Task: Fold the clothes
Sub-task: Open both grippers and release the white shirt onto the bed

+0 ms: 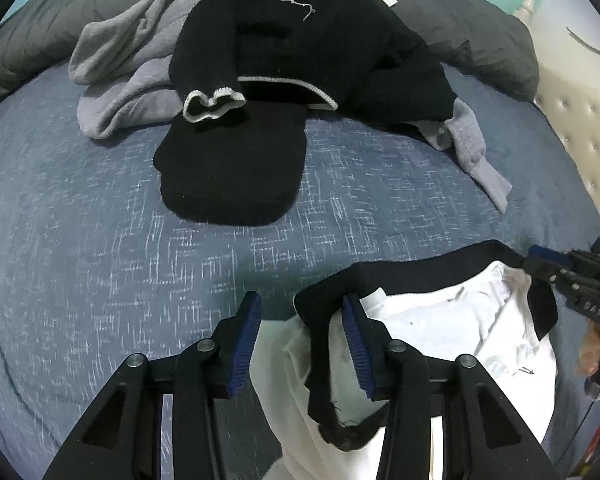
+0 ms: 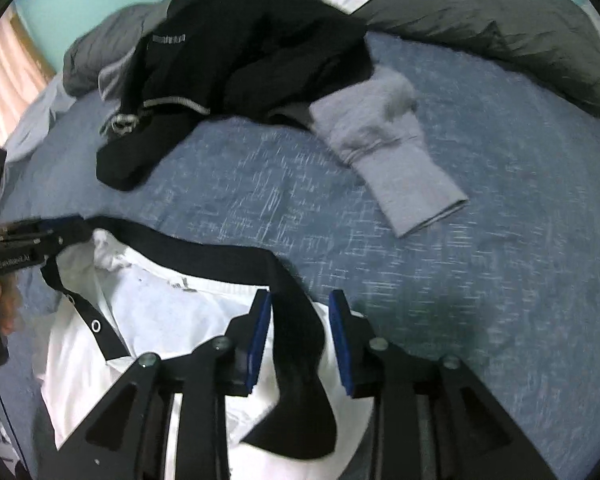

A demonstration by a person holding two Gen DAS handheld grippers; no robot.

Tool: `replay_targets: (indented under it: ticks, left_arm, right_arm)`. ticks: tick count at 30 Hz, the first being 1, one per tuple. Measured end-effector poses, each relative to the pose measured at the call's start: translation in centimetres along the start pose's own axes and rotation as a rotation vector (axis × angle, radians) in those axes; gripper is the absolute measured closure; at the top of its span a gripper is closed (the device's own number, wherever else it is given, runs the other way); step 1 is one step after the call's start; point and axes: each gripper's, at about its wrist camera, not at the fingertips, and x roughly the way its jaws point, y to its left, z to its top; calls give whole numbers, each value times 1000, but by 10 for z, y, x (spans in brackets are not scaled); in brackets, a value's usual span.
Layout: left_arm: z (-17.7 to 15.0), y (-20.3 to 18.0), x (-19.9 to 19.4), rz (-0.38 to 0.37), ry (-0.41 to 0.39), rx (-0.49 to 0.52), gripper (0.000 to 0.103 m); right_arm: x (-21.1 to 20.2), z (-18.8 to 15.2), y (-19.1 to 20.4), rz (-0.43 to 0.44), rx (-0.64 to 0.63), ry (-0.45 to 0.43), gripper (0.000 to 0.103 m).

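A white shirt (image 1: 440, 320) with a black collar (image 1: 420, 270) lies rumpled on the bed, its collar band running between both pairs of open jaws. Well ahead of the jaws sits a heap: a black sweater (image 1: 300, 40) over grey garments (image 1: 132, 64).

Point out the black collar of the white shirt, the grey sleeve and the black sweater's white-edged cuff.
black collar (image 2: 220, 250): right wrist view, middle of the band.
grey sleeve (image 2: 412, 196): right wrist view, lower part near its open end.
white-edged cuff (image 1: 214, 104): left wrist view, ruffled rim.
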Motion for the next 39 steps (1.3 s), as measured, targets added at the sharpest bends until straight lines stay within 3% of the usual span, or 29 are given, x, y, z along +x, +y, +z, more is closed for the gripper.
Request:
replay_targets:
  ticks: [3,5,9,14,19,25,30,39]
  left_arm:
    - [2,0,3,-21,9,11,62]
    - [2,-3,4,-7,13,35,74]
    - [1,-8,6,3,18,65,95]
    - [-1,-19,-3,87,-2,138,97]
    - [19,-21,-14,117,-53,104,97]
    - [42,-19,0,102,-57,35,97]
    - [53,-19,21,113,-47,13,97]
    - [67,-6,50,153,-33,-42,97]
  right_arm:
    - [11,0,4,-13,-40,26,76]
    - [17,-1,5,-44,-66,37,89]
    - [10,-1,-1,-72,-55,-16,98]
    - [-16,4,-13,-129,-32,-133,99]
    - [-29,16,-12,-142,-22,-177,99]
    - [-17,37,-28,-147,46,-155,99]
    - [6,48,-28,-182,21,-126,99]
    - [45,63,-33,-136,53,-98,99]
